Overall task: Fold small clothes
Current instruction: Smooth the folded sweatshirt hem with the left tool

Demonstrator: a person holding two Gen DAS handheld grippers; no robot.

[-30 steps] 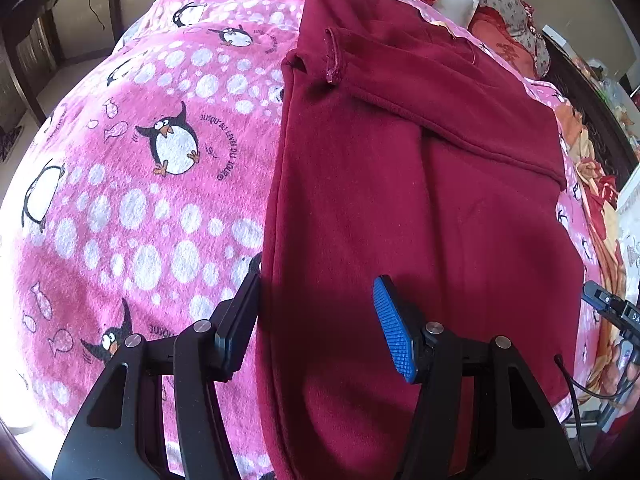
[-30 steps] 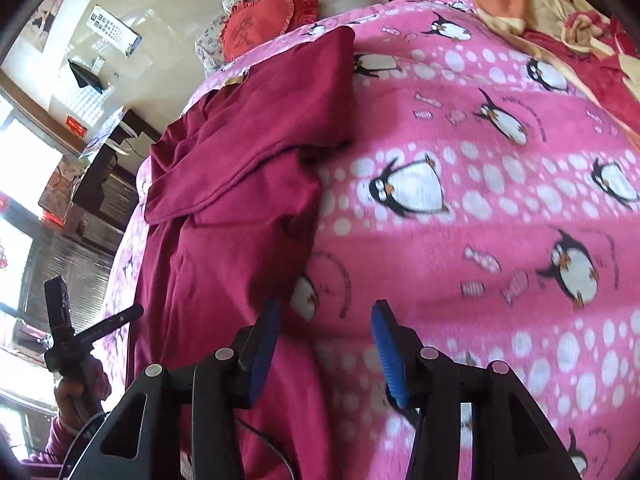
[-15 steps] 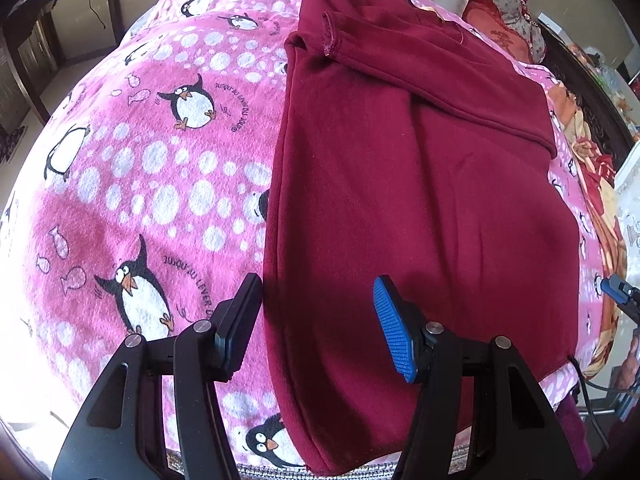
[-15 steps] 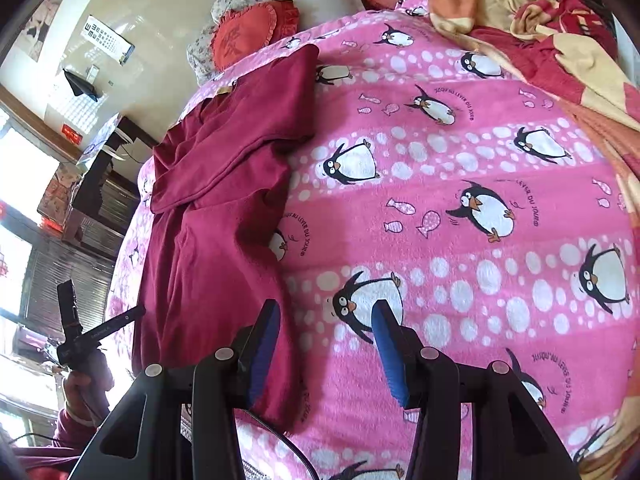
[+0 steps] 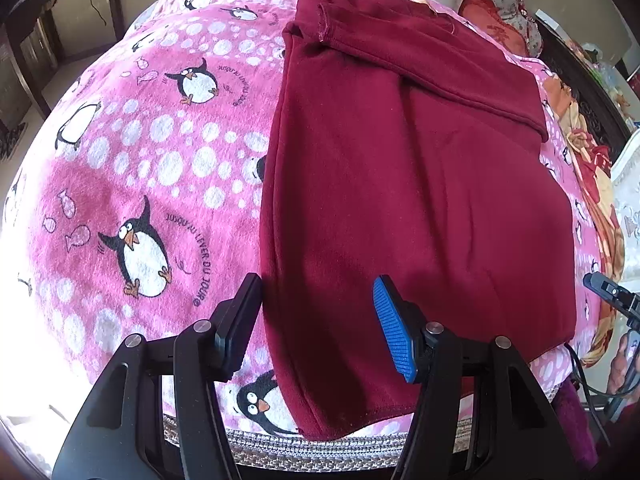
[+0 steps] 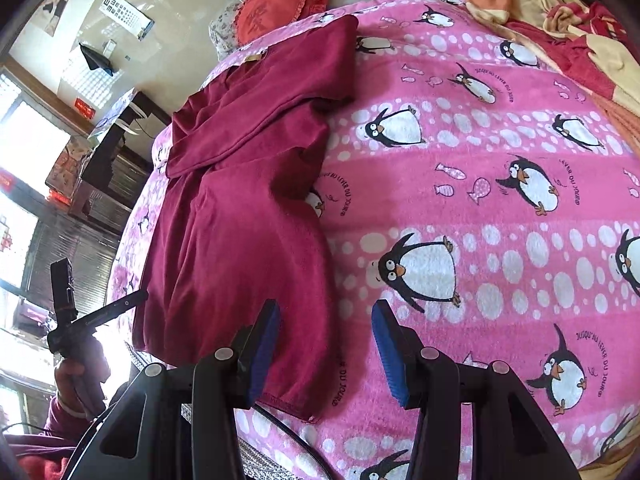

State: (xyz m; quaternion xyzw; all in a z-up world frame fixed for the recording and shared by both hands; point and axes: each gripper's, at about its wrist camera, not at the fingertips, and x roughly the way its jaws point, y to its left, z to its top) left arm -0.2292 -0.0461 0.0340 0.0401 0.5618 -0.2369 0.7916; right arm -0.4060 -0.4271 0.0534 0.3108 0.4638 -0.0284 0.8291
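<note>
While both grippers' jaws gape empty, the maroon garment (image 5: 416, 184) lies lengthwise, hem nearest, on the penguin blanket (image 5: 132, 168).

Maroon garment (image 5: 416, 184) flat, penguin blanket (image 5: 132, 168)

A: How's the left hand-held gripper (image 5: 316, 326) sitting?
B: Jaws spread wide, nothing pinched between the pads, angled downward.
A: And the right hand-held gripper (image 6: 324, 340)?
B: Same deal, fingers apart and gripping nothing.
</note>
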